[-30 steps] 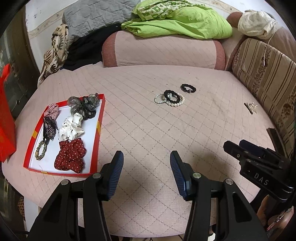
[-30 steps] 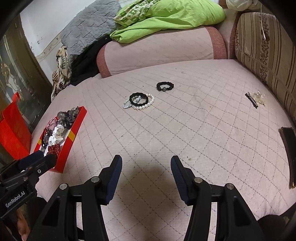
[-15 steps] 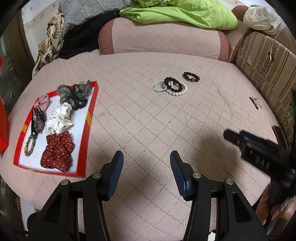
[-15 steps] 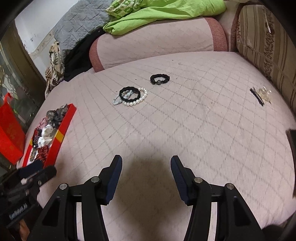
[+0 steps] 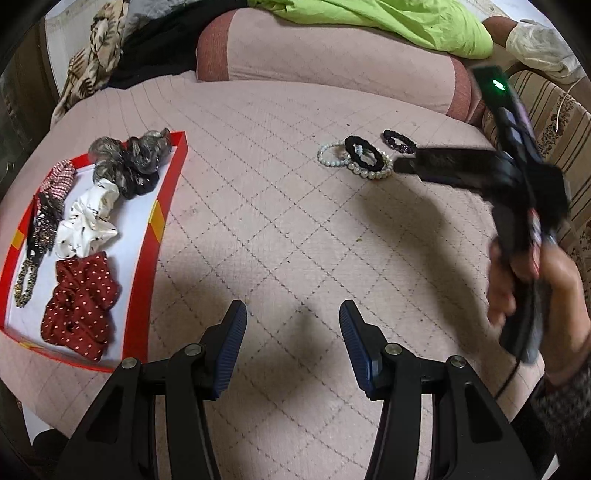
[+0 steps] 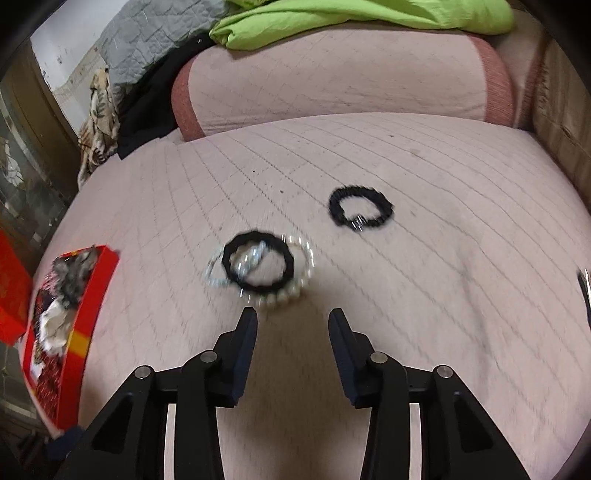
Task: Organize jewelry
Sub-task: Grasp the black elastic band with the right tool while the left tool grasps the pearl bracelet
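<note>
A black hair tie [image 6: 258,260] lies on a white pearl bracelet [image 6: 295,291] and a clear bead bracelet [image 6: 214,275] on the pink quilted bed. A black bead bracelet [image 6: 360,208] lies apart, farther right. My right gripper [image 6: 291,321] is open and empty, its tips just short of the pearl bracelet; it also shows in the left wrist view [image 5: 406,164]. My left gripper [image 5: 293,314] is open and empty, low over bare quilt. The pile [image 5: 364,157] shows far ahead of it. A red tray [image 5: 157,218] with scrunchies [image 5: 79,299] sits left.
A pink bolster [image 6: 332,74] with green [image 6: 369,18] and grey bedding closes the far side. A striped cushion [image 5: 554,122] stands at the right. A small dark clip [image 6: 585,284] lies at the right edge. The tray also shows in the right wrist view [image 6: 92,295].
My right gripper has moved forward and left, up to the bracelet pile. My left gripper has drifted forward a little. Both stay open.
</note>
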### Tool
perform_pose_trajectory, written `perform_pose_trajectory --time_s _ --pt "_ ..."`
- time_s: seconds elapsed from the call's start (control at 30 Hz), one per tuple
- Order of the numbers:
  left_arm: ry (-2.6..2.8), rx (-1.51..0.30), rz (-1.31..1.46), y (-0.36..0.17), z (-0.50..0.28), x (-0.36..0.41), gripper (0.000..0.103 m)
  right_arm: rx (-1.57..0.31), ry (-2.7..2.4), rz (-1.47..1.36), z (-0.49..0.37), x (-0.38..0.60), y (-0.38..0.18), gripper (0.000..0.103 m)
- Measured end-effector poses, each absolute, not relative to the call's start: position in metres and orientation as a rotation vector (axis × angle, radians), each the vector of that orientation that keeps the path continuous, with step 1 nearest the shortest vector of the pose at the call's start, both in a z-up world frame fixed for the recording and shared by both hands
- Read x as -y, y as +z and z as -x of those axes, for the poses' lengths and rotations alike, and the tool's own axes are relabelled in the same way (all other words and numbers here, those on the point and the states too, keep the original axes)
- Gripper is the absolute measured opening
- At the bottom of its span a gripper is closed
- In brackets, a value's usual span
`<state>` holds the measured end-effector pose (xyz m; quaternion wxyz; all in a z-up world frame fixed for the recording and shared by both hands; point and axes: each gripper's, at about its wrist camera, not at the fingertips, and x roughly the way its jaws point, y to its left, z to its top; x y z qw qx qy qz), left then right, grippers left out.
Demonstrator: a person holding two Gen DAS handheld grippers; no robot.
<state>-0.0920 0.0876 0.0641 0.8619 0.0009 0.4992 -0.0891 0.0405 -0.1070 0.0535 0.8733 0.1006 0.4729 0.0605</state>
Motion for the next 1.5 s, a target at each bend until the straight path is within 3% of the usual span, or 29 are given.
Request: perform_pose_trajectory --time_s 0.2,0.27,0.43,0.87,0.93,1.1,1.4,1.43,1.47,1.5 --pt "-0.187 -1.078 0.019 0.052 0.083 -0.093 0.051 -1.03 0.089 -0.143 -0.084 0.089 0.033 0.043" --pt "-0.189 -1.095 0.04 0.048 0.08 -0.096 0.051 -1.042 0.071 -0.141 -0.09 0.089 0.029 0.021" --pt "-0.177 -1.097 0.061 0.048 0.078 -0.102 0.051 -1.047 0.096 -0.236 -0.072 0.111 0.039 0.017" --pt "-0.197 -1.088 0.037 0.058 0.089 -0.085 0.051 -1.051 0.004 -0.336 0.049 0.198 0.049 0.021" --pt "-0.202 -1.087 0.029 0.059 0.088 -0.081 0.051 -1.036 -0.04 -0.308 0.057 0.205 0.053 0.033" --pt "-0.221 -1.084 0.001 0.064 0.091 -0.067 0.051 -0.982 -0.12 -0.24 0.072 0.219 0.062 0.033" --pt "-0.316 -1.115 0.033 0.064 0.075 -0.028 0.051 -0.989 0.047 -0.373 0.063 0.21 0.044 0.041" --pt "-0.322 -1.11 0.032 0.065 0.072 -0.023 0.051 -0.996 0.066 -0.408 0.06 0.213 0.039 0.02" --pt "-0.327 -1.105 0.029 0.065 0.07 -0.018 0.051 -1.0 0.077 -0.44 0.061 0.216 0.036 0.007" --pt "-0.331 -1.1 0.025 0.066 0.067 -0.013 0.051 -0.996 0.09 -0.483 0.063 0.221 0.035 0.007"
